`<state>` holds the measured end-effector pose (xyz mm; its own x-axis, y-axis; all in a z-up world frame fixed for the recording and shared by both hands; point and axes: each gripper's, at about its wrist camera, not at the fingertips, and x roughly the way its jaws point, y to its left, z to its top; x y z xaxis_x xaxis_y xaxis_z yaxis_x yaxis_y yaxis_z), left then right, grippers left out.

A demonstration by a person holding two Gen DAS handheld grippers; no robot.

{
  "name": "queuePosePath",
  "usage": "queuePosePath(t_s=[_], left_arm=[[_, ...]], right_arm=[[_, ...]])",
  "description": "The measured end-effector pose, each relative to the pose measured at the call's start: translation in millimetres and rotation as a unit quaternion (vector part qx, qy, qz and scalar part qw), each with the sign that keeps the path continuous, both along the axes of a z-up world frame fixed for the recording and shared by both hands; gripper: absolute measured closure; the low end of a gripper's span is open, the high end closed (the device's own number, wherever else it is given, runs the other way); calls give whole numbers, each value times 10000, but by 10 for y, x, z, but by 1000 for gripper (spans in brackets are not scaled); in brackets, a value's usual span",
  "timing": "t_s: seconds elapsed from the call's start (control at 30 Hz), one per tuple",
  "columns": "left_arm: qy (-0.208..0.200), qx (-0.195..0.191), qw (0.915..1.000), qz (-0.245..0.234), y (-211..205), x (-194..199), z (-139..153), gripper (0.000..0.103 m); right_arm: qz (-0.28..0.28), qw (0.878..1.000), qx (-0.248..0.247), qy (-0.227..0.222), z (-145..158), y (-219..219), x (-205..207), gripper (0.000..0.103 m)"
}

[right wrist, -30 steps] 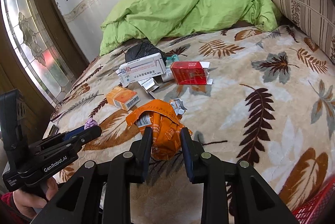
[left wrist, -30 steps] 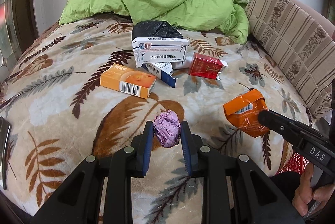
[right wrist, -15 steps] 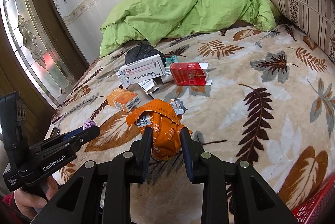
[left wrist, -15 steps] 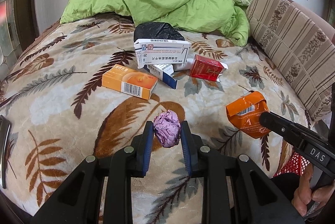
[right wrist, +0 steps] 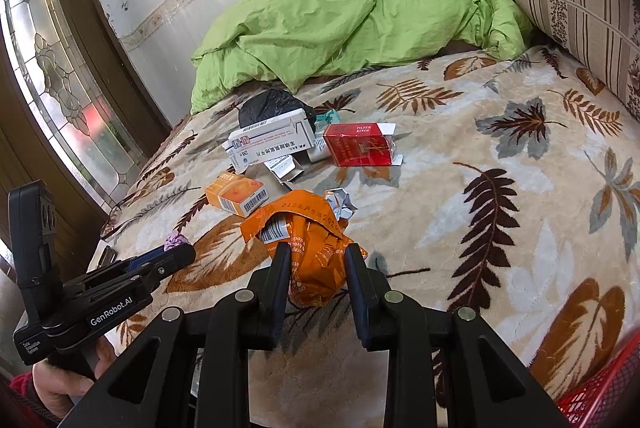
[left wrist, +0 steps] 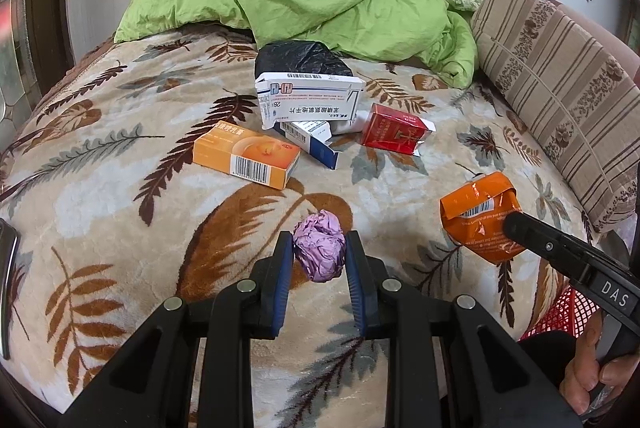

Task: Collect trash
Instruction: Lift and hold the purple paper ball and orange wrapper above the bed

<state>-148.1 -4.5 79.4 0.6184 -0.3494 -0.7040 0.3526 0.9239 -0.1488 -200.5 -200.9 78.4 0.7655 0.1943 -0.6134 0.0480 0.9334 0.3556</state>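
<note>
With both loads gripped, left gripper [left wrist: 319, 260] clamped on purple paper wad [left wrist: 320, 255], right gripper [right wrist: 317, 268] on orange wrapper [right wrist: 308, 248], above the blanket [left wrist: 100, 236]; red basket [right wrist: 600, 396] lies bottom right, nearer right hand

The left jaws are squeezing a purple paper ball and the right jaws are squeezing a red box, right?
Not quite. The right gripper is squeezing a crumpled orange wrapper, as the right wrist view shows. The red box lies farther back on the blanket. The left gripper does hold the purple paper ball.
</note>
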Motion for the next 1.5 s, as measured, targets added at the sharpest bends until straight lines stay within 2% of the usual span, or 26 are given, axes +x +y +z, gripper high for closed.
queuePosePath(t_s=[0.83, 1.5], left_arm=[[19, -12, 10000, -3, -36, -21, 8, 78], [26, -123, 9999, 45, 4, -46, 126, 78]], right_arm=[[-78, 9999, 88, -57, 67, -76, -78, 74], [-92, 9996, 270, 19, -30, -115, 1, 74]])
